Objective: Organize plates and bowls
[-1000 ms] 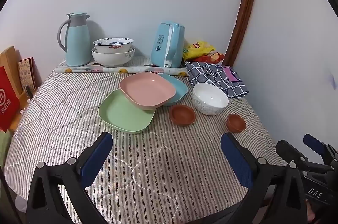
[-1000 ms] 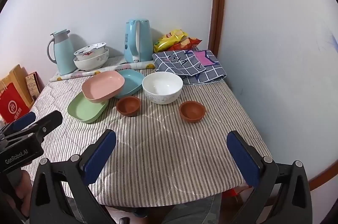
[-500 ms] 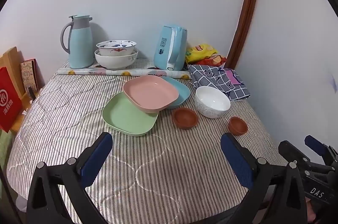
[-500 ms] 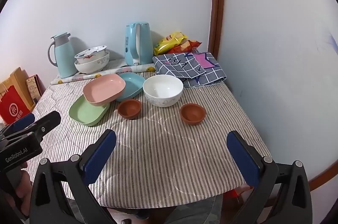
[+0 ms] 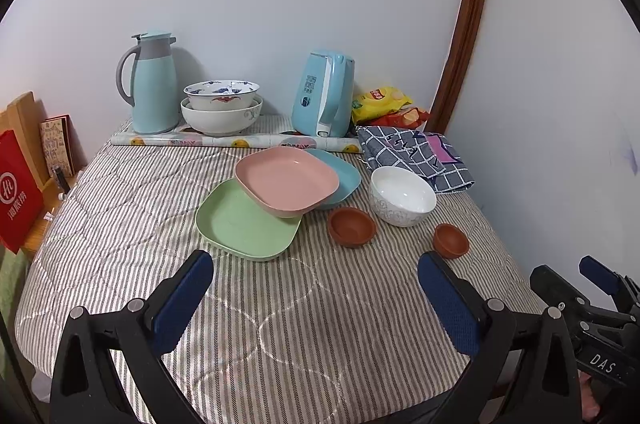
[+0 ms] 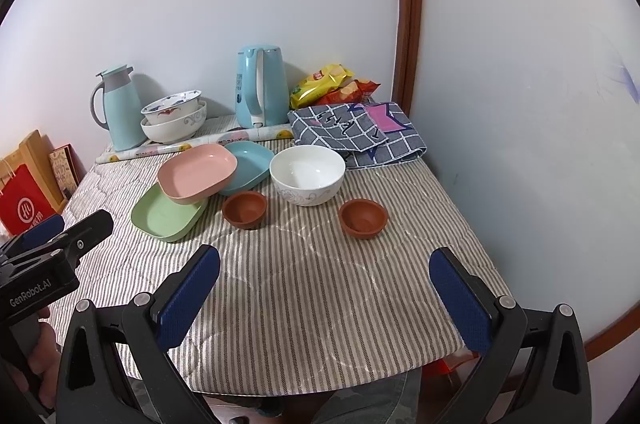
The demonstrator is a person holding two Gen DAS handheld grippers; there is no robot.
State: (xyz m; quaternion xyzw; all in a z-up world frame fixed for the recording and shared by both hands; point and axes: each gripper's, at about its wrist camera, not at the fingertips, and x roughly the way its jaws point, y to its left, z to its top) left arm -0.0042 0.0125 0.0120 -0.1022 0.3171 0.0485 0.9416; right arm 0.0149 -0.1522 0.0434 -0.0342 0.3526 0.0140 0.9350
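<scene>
On the striped tablecloth a pink plate [image 5: 286, 180] [image 6: 196, 172] rests tilted across a green plate [image 5: 240, 222] [image 6: 166, 214] and a blue plate [image 5: 340, 174] [image 6: 250, 164]. To their right stand a white bowl [image 5: 402, 194] [image 6: 307, 178] and two small brown bowls [image 5: 352, 226] [image 5: 451, 240] [image 6: 245, 209] [image 6: 363, 217]. My left gripper [image 5: 316, 294] hovers open over the near table edge, nothing between its fingers. My right gripper [image 6: 326, 288] is open too, short of the brown bowls.
At the back stand a blue thermos [image 5: 152, 84], two stacked patterned bowls [image 5: 222, 110], a blue kettle [image 5: 324, 94], snack bags [image 5: 384, 102] and a checked cloth [image 5: 412, 154]. A red bag [image 5: 16, 192] leans at the left. Walls close the back and right.
Both grippers have pulled back and tilted slightly, so the table's things sit a little lower and farther in view. Nothing on the table has moved; both stay open.
</scene>
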